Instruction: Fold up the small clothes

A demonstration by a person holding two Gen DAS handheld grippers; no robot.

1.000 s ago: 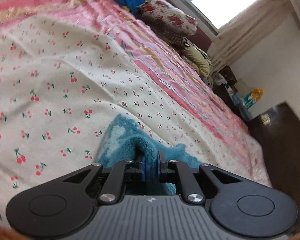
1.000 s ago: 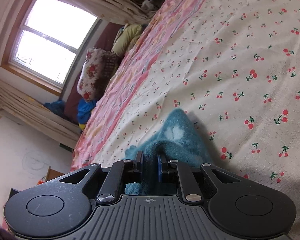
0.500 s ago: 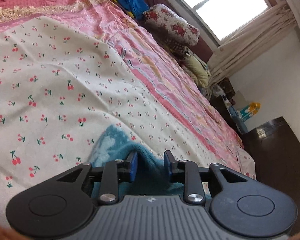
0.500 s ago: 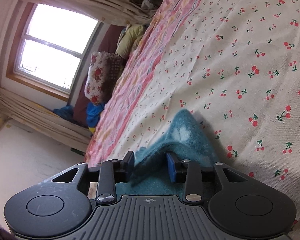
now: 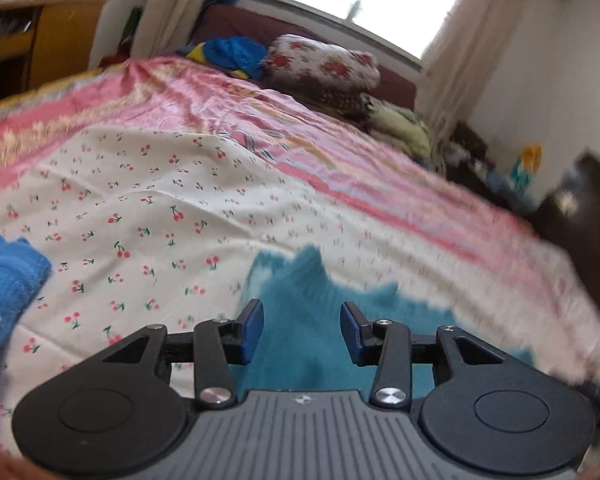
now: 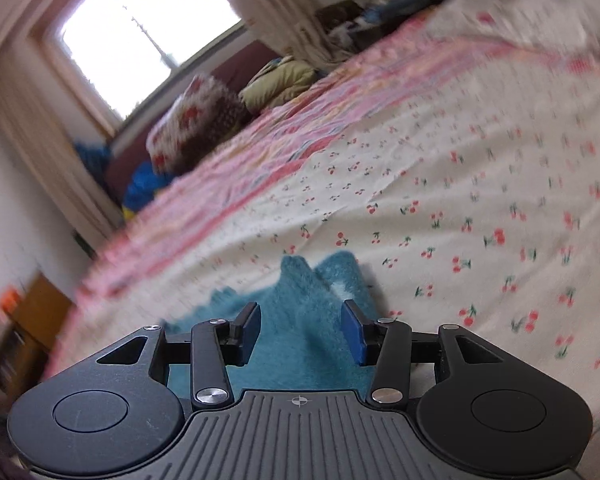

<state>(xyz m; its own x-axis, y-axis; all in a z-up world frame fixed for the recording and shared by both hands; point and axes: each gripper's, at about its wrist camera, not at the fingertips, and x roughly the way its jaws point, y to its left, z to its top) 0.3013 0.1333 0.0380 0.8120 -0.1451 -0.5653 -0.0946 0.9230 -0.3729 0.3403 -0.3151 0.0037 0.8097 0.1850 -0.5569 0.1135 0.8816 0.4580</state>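
A fuzzy teal garment (image 5: 300, 304) with a white patch lies on the cherry-print sheet (image 5: 148, 200), just ahead of both grippers. It also shows in the right wrist view (image 6: 304, 300). My left gripper (image 5: 302, 332) is open and empty, its blue-padded jaws apart above the teal garment. My right gripper (image 6: 302, 332) is open and empty too, over the same garment from the other side. A blue fuzzy garment (image 5: 8, 280) lies at the left edge of the left wrist view.
A pink patterned bedspread (image 5: 220, 108) covers the far part of the bed. A floral pillow (image 5: 324, 64) and heaped clothes (image 5: 232, 52) sit by the window. A wooden shelf (image 5: 40, 40) stands at far left. The bed's edge and dark floor (image 5: 592, 200) are at right.
Both grippers went from shut on the teal garment to fully open, letting it go. Both have pulled back and tilted up, so more of the room shows.
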